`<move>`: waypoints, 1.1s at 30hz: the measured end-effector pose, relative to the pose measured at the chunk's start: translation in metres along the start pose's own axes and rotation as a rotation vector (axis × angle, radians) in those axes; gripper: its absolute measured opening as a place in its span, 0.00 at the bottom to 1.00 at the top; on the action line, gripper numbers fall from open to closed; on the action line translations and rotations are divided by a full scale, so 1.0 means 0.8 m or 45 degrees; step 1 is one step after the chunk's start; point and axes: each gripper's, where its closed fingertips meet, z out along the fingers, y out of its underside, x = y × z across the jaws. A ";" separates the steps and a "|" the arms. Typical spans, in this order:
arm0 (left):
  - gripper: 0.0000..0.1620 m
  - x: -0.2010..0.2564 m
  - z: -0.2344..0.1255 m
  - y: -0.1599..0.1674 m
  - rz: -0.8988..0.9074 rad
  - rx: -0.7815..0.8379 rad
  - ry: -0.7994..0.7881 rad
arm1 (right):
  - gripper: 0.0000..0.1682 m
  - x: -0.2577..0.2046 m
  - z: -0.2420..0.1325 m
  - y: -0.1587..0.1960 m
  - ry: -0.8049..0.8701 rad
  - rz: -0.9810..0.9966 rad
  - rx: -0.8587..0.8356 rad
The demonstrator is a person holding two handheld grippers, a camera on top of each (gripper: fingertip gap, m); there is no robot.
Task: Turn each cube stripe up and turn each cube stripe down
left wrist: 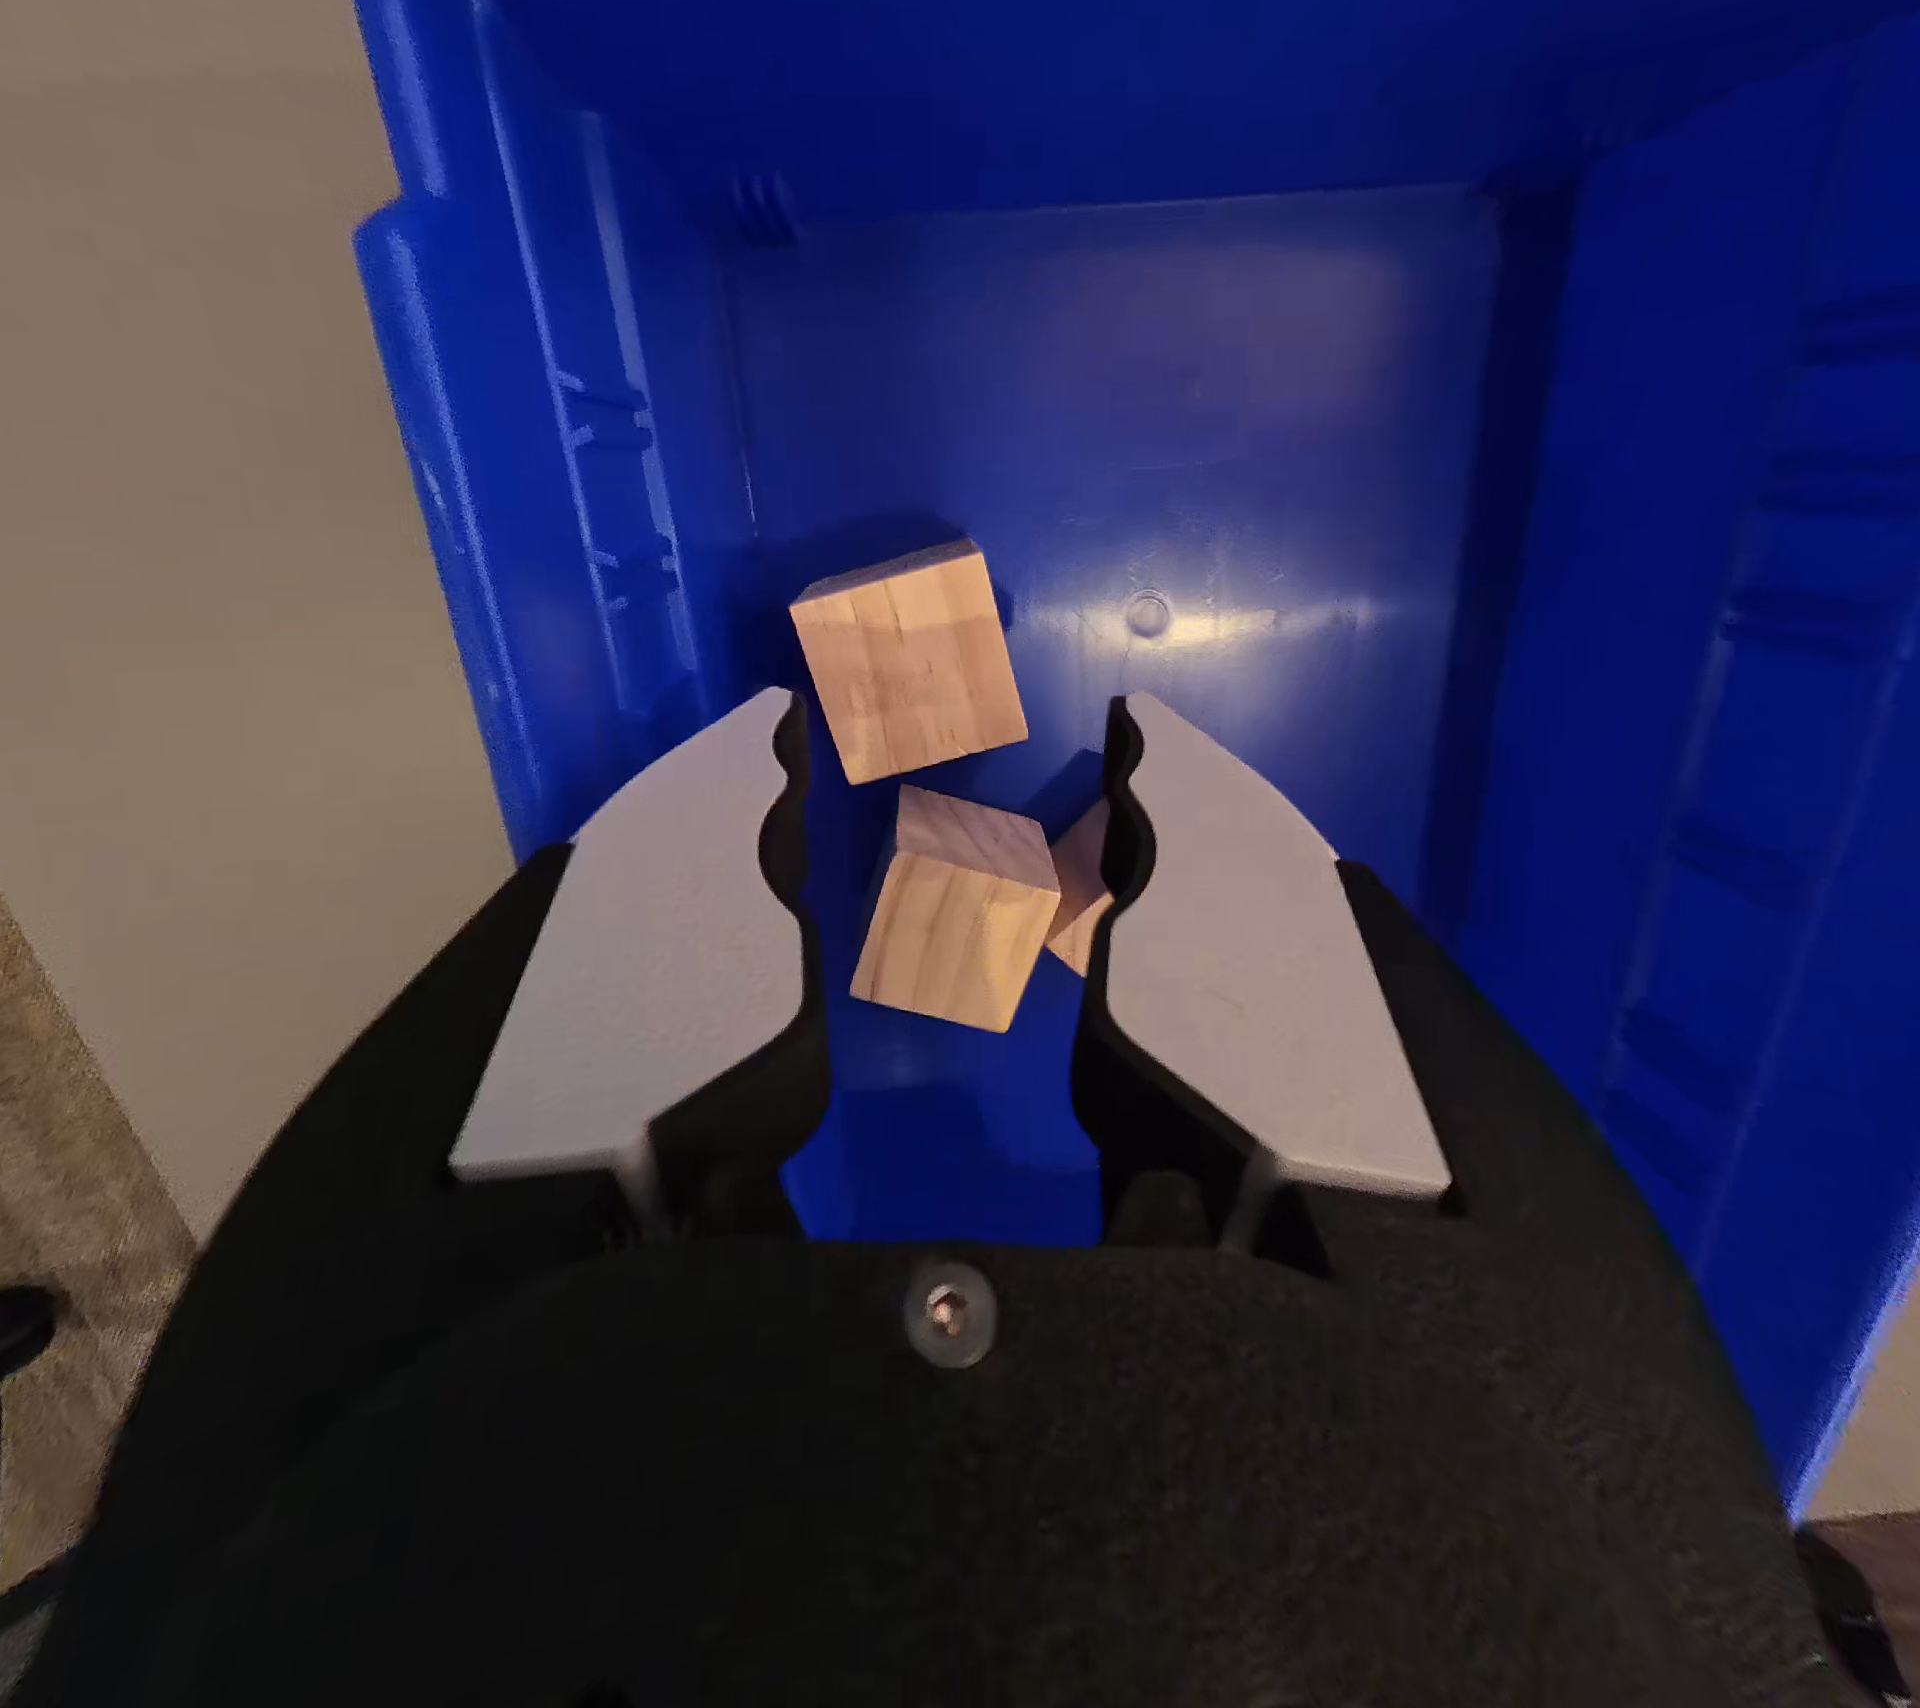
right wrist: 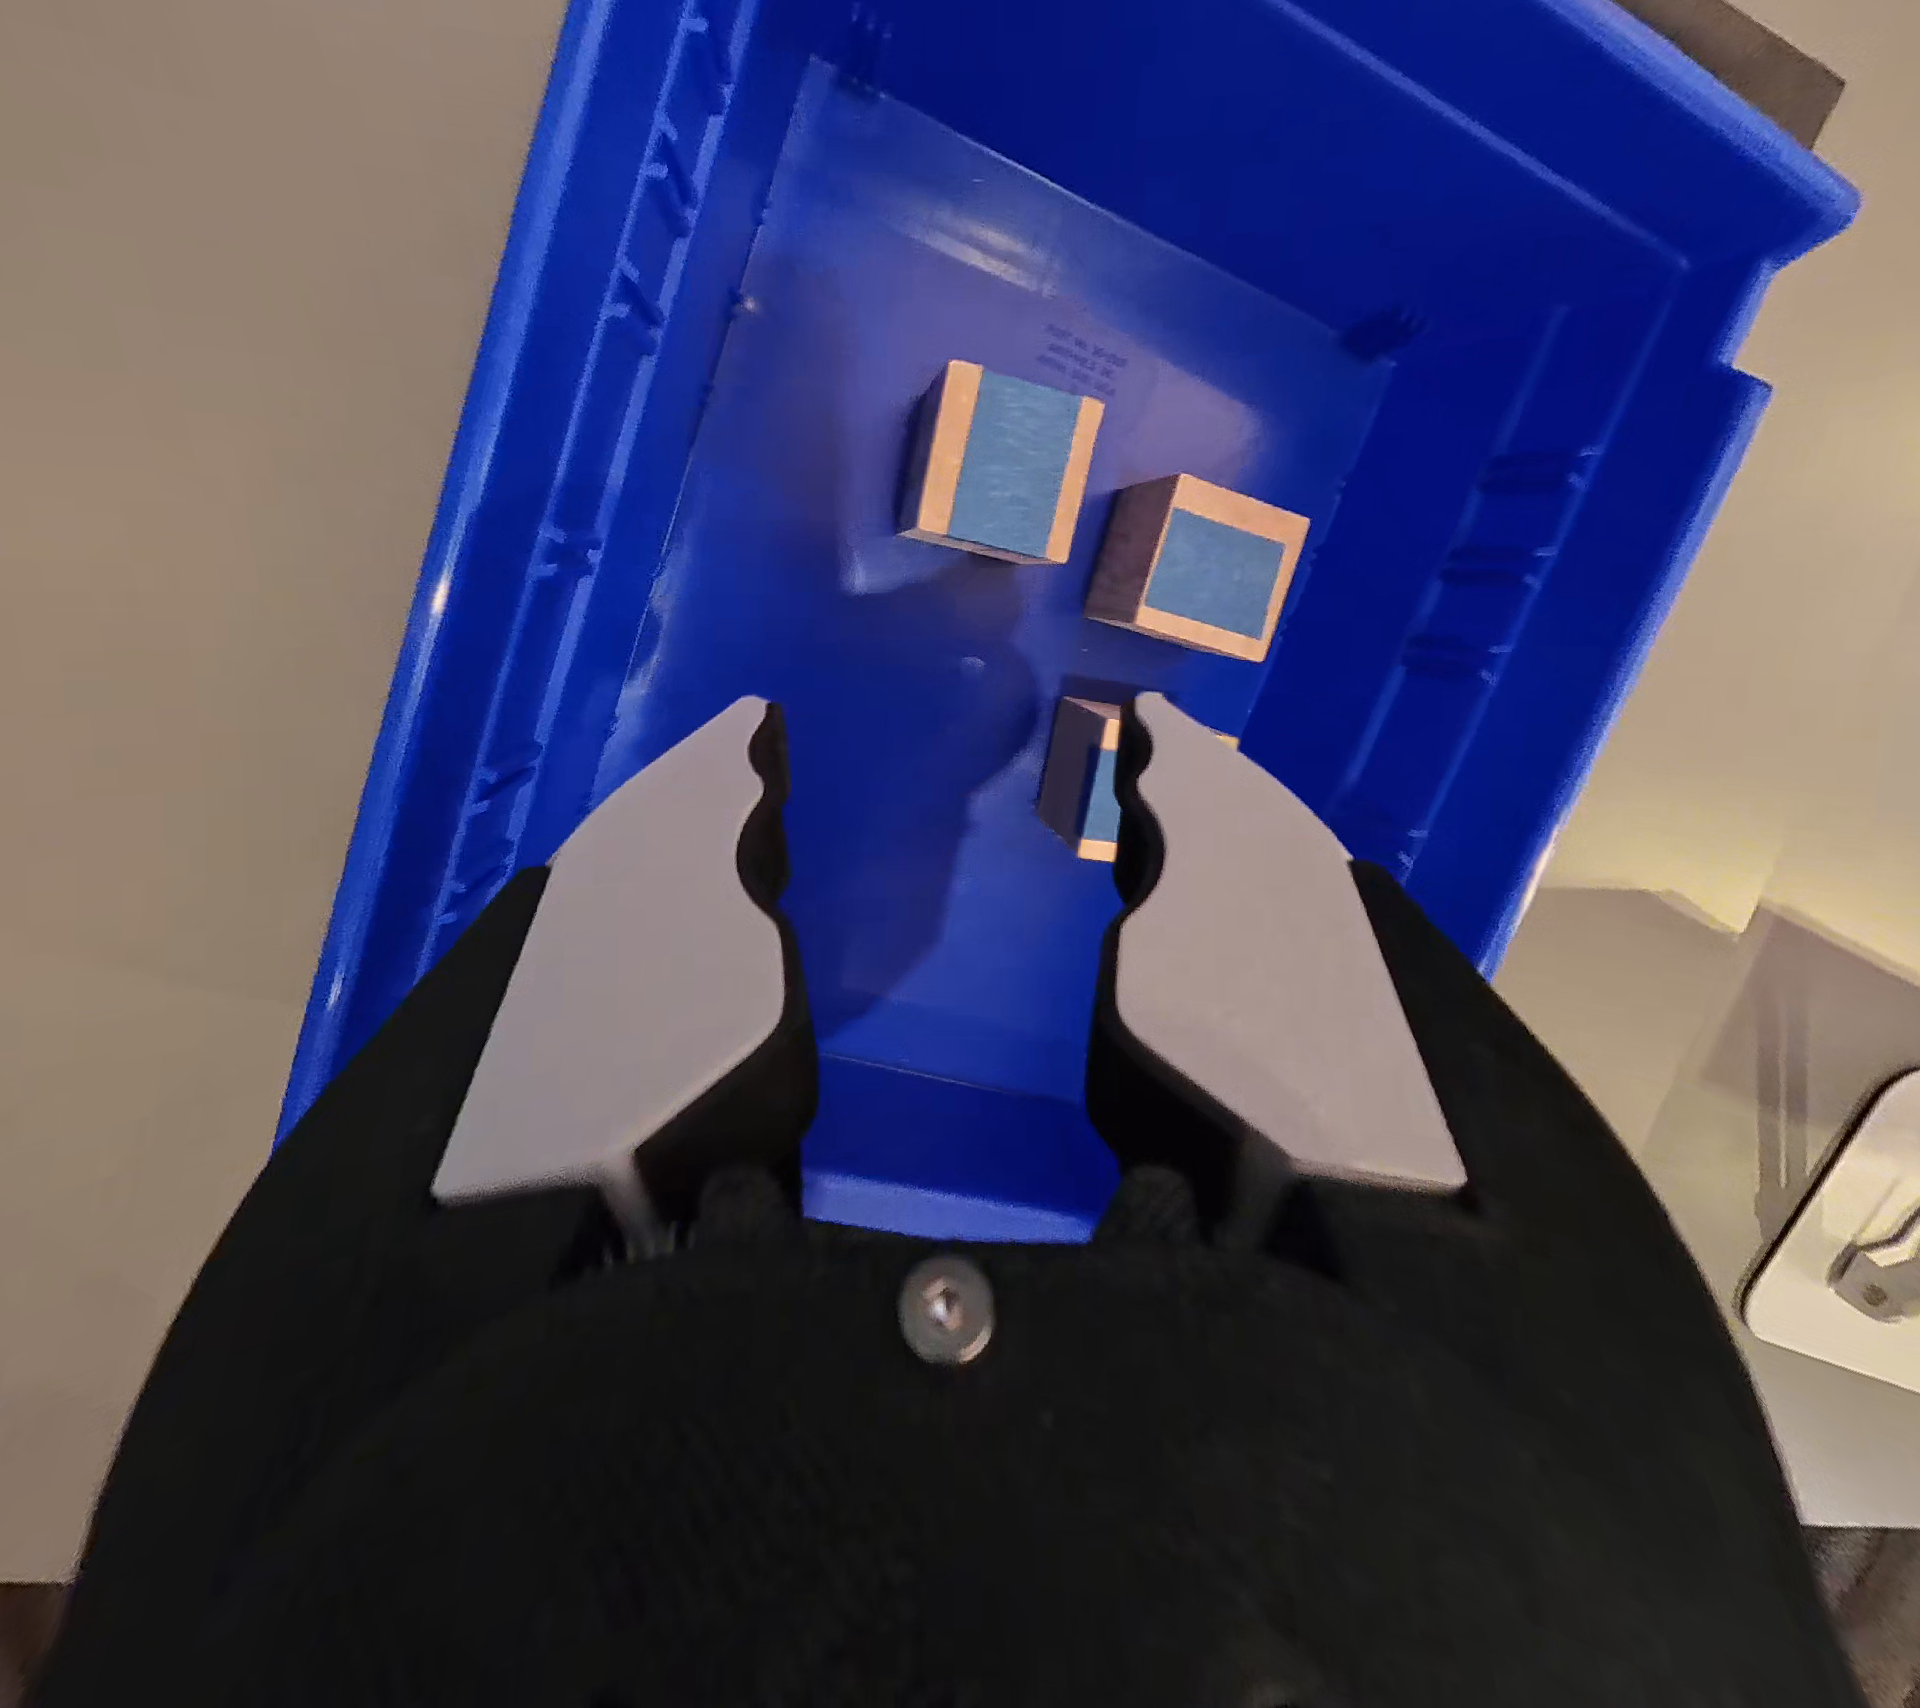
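In the left wrist view a blue plastic bin (left wrist: 1195,100) fills most of the frame, its floor directly ahead of the left gripper (left wrist: 956,713). That gripper is released, fingers spread with nothing between the pads. Three plain wooden cubes lie on the bin floor showing no stripe: the farthest cube (left wrist: 906,666) sits just beyond the fingertips, a nearer cube (left wrist: 956,915) lies in the gap between the fingers without touching either, and a third cube (left wrist: 1081,900) beside it is partly hidden behind the right-hand finger.

In the right wrist view a second blue bin (right wrist: 1351,131) stands tilted across the frame ahead of the right gripper (right wrist: 951,713), which is likewise released and empty. Three cubes rest on this bin's floor with blue tape stripes facing up: one striped cube (right wrist: 1003,469) well ahead of the fingertips, another taped cube (right wrist: 1205,572) ahead and to the right, and a small visible part of a third taped cube (right wrist: 1086,785) mostly covered by the right-hand finger.
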 end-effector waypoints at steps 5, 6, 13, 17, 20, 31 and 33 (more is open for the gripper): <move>0.34 -0.006 0.019 0.002 -0.009 -0.061 -0.067 | 0.38 -0.004 0.002 0.004 -0.008 -0.024 -0.010; 0.34 -0.007 0.022 0.003 -0.012 -0.073 -0.072 | 0.37 -0.004 0.002 0.005 -0.009 -0.029 -0.010; 0.35 -0.009 0.039 0.005 0.030 -0.141 -0.186 | 0.37 -0.007 0.002 0.007 0.001 -0.063 -0.006; 0.35 -0.011 0.044 0.008 0.055 -0.175 -0.243 | 0.38 -0.010 -0.002 0.006 -0.002 -0.080 0.008; 0.32 -0.014 0.044 0.008 0.069 -0.177 -0.266 | 0.38 -0.012 -0.004 0.008 0.001 -0.092 0.011; 0.30 -0.007 0.058 0.026 0.075 -0.296 -0.198 | 0.38 -0.025 -0.001 0.010 -0.013 -0.140 -0.011; 0.29 0.003 0.059 0.019 0.062 -0.252 -0.109 | 0.37 -0.027 -0.001 0.010 -0.009 -0.152 -0.014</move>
